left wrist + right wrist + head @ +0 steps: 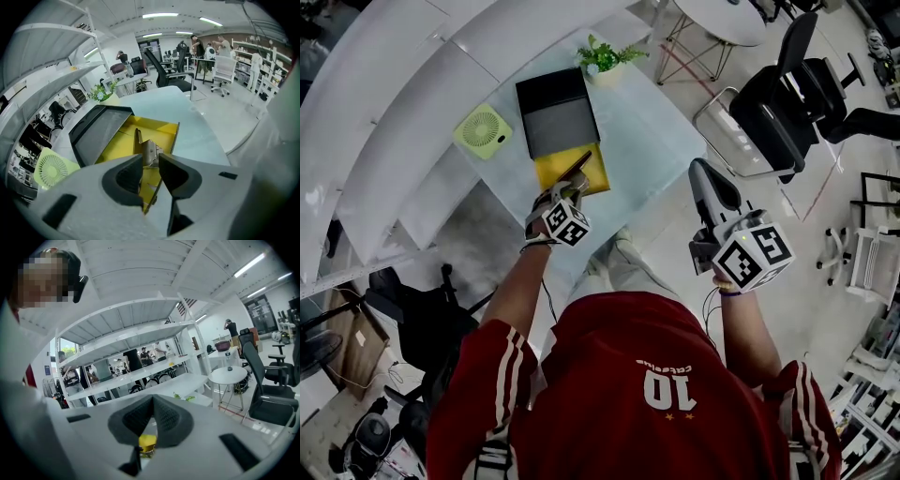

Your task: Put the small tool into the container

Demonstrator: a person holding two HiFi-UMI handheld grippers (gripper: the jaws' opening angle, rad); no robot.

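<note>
Yellow container [115, 140] (near the edge of the surface [652, 141]) is overhung by the small tool [148, 152], clamped in the left claw [150, 163]; the right claw [153, 417] is held closed, seemingly empty, well aside.

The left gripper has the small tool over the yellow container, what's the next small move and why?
Probably ease the left gripper down slightly, then open it: the small tool is clamped in its jaws over the open yellow container, so it should land inside.

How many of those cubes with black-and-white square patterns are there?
2. One cube sits on the left tool, which grips a small metal part over the yellow container. The other cube sits on the right tool, beyond the table's edge.
</note>
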